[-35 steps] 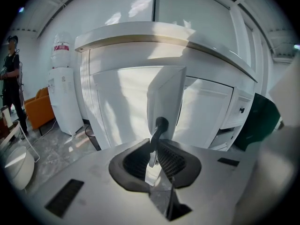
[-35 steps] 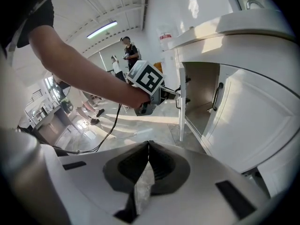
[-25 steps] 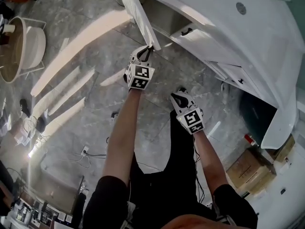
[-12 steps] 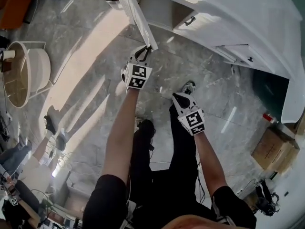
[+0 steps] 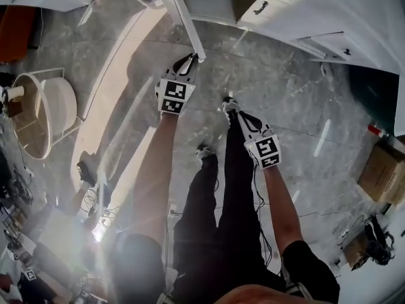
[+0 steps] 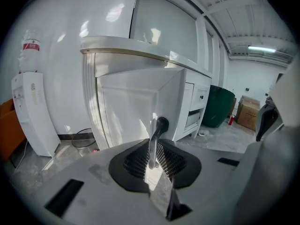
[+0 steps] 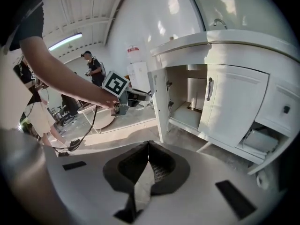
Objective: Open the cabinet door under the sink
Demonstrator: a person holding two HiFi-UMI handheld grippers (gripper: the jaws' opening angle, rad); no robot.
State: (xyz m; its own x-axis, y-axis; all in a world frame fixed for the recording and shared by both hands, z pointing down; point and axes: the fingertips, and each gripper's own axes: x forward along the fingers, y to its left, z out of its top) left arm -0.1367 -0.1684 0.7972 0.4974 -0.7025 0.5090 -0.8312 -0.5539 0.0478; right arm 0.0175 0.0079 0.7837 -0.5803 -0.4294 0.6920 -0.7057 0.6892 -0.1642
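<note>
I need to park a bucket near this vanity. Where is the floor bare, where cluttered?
Bare floor lies between the right tool and the closed cabinet fronts, up to the cardboard box. Another strip runs left of the open door, whose handle the left tool grips, toward the round stand. The lower left, with cables, is crowded.

I am counting two grippers: one left gripper [image 5: 192, 61] and one right gripper [image 5: 229, 104]. The sink cabinet is showing two doors, one open door [image 7: 159, 102] at left and one shut door [image 7: 233, 104] at right. Two handles are showing, the open-door handle [image 6: 157, 135] and the shut-door handle [image 7: 209, 89]. Right of the doors, two drawers are sitting: one upper drawer [image 7: 282, 108] and one lower drawer [image 7: 262, 142]. One faucet [image 7: 219, 22] is standing on top. On the floor I am seeing one water dispenser [image 6: 30, 114], one green bin [image 6: 219, 104], one cardboard box [image 6: 249, 111] and one round tub [image 5: 38, 109].
</note>
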